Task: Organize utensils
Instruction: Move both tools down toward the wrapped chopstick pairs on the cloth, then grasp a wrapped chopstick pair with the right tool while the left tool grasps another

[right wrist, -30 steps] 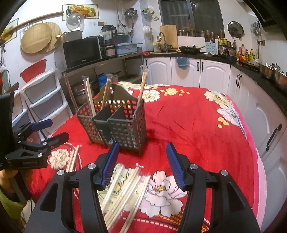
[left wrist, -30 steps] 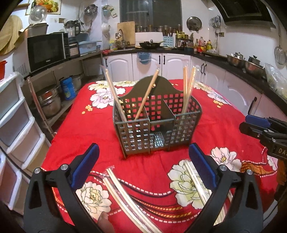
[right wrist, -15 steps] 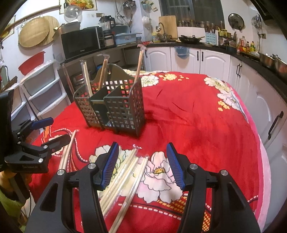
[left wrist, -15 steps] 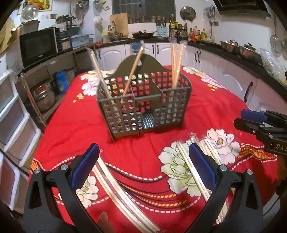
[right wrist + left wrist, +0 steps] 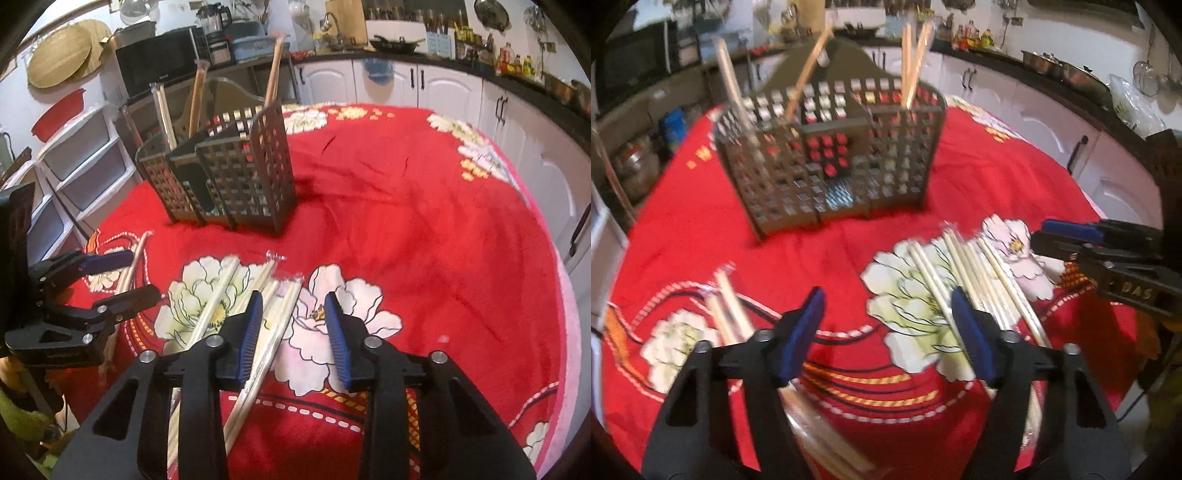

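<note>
A grey slotted utensil basket (image 5: 831,158) (image 5: 225,177) stands on the red flowered tablecloth (image 5: 849,258) with several chopsticks upright in its compartments. Plastic-wrapped chopsticks lie on the cloth in two groups, one at the right (image 5: 975,266) (image 5: 255,291) and one at the left (image 5: 727,306). My left gripper (image 5: 888,328) (image 5: 140,275) hovers low over bare cloth between the groups. Its jaws are closing with nothing between them. My right gripper (image 5: 293,325) (image 5: 1039,232) hangs over the right group. Its jaws are closing above one wrapped pair (image 5: 284,310), and the pads do not press on it.
The table's near edge runs just below both grippers. White cabinets (image 5: 406,85) and a dark counter line the back and right. A microwave (image 5: 162,62) and plastic drawers (image 5: 85,155) stand at the left.
Both grippers have sunk toward the cloth and tipped downward. Both pairs of jaws have narrowed. The chopstick groups now lie closer under the fingers.
</note>
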